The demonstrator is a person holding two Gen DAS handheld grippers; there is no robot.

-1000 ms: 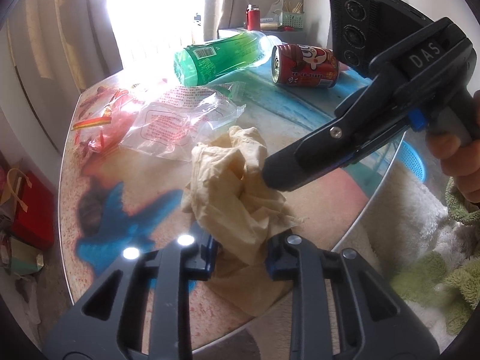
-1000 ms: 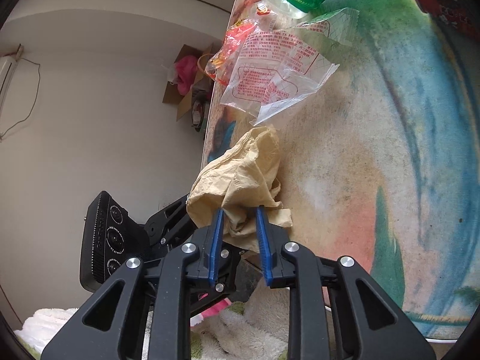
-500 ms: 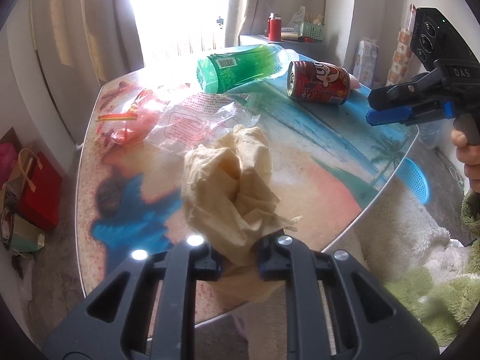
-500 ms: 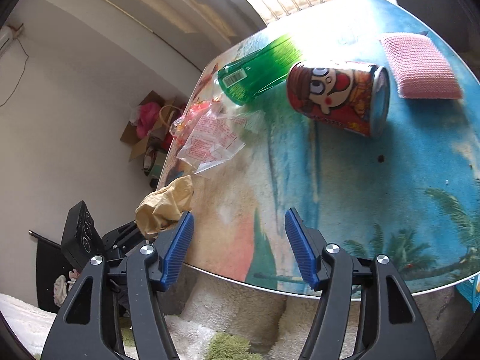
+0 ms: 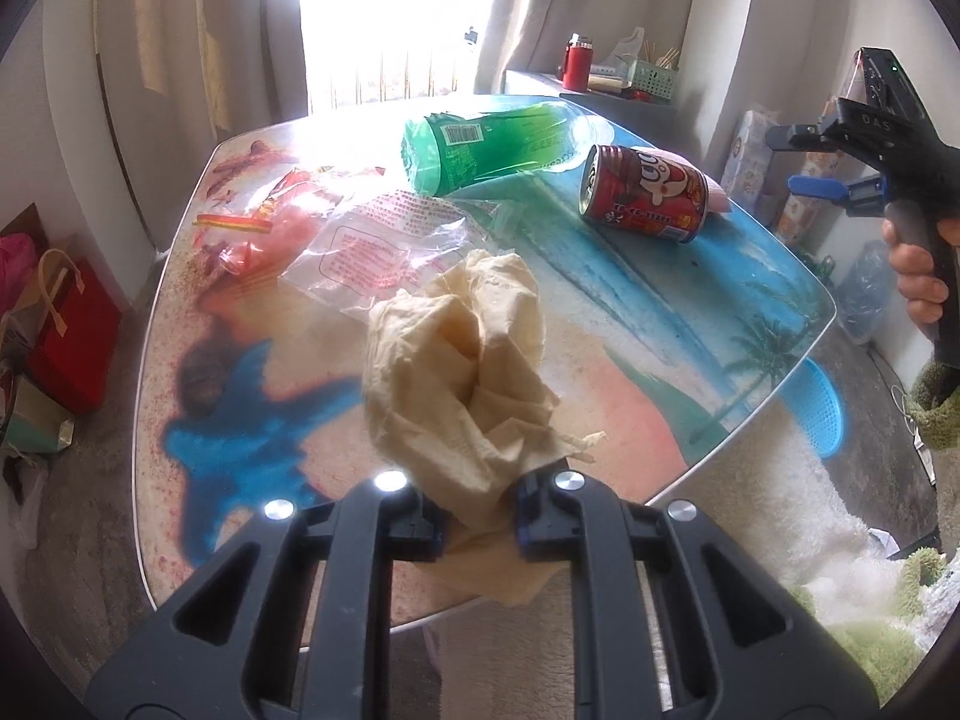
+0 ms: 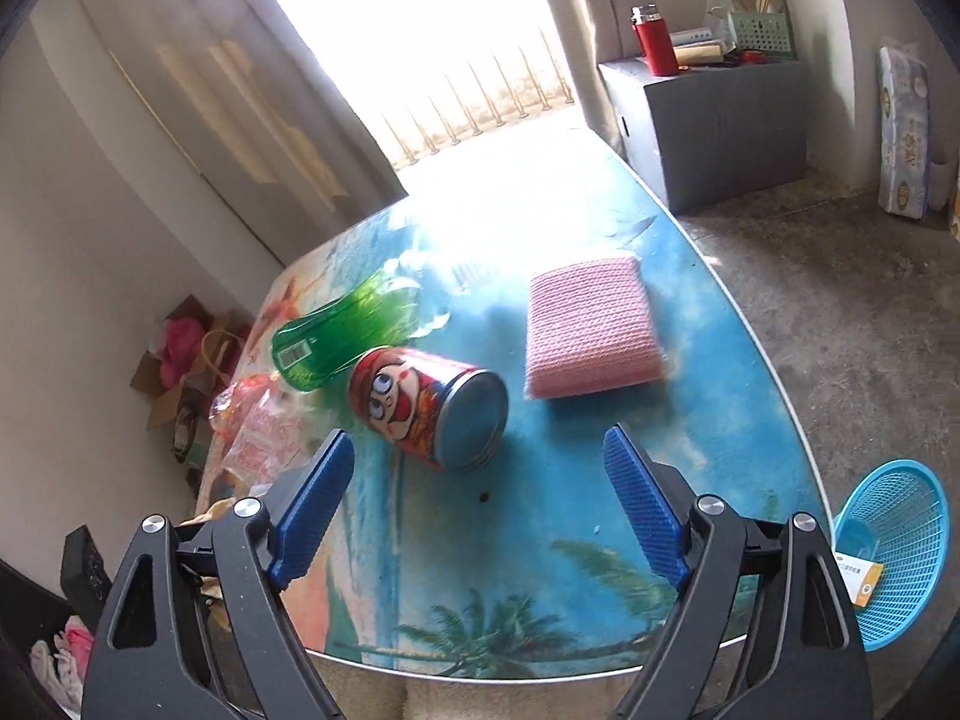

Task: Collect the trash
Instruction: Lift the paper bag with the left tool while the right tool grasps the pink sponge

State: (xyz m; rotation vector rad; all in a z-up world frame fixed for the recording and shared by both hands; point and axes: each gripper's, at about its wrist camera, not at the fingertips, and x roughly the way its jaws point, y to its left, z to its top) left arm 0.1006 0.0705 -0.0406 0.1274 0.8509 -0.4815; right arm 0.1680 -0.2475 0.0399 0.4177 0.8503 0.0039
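Worktop (image 6: 690,276), glossy beach print, is being cleared. Right gripper (image 6: 480,510) has been pulled off the paper wad; its fingers have just been spreading, nothing between, red can (image 6: 429,408) lying at 12 o'clock. Crumpled beige paper wad (image 5: 462,372) is being pinched by left gripper (image 5: 477,519). Blue mesh basket (image 6: 900,552) is sitting at 4 o'clock.

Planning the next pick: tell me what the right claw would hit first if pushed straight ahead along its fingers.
Most likely the red can, lying on its side on the table. The right claw is open and empty; the can sits just ahead, left of centre between its fingers. Depth is unclear, so it might touch the tabletop first.
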